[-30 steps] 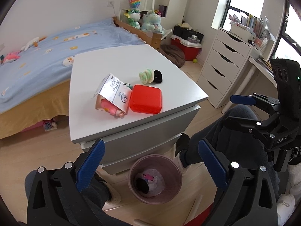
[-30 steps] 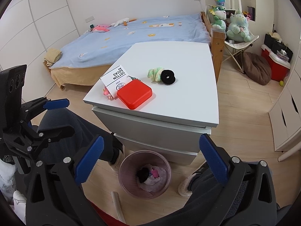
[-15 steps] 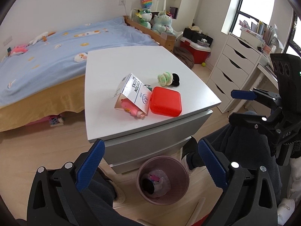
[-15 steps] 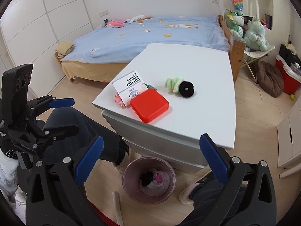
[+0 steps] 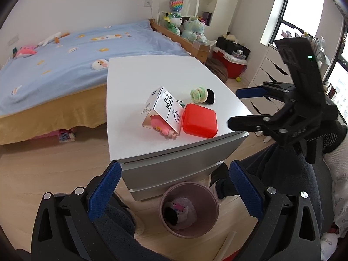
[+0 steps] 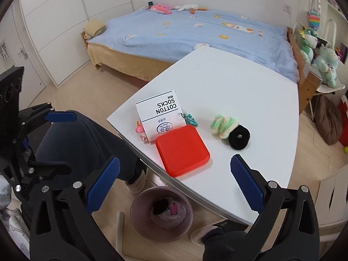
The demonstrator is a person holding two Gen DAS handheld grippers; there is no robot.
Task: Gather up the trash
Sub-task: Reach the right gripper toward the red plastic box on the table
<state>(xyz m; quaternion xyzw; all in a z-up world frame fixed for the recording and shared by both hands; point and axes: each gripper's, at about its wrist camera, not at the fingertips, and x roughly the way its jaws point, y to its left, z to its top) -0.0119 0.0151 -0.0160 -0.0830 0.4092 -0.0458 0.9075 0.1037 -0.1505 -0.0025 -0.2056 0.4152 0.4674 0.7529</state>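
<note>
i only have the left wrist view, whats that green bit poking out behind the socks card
Observer: In the right wrist view it is a small teal charm on a ring, lying beside the cotton socks card, just behind the red case.
Operator: and the black thing by the fluffy one
Observer: A black scrunchie, lying flat with its hole facing up, touching the green-and-white scrunchie.
Operator: wheres my left hand-held gripper relative to the table
Observer: The left hand-held gripper is open and empty, off the side of the table, in front of your lap.
</note>
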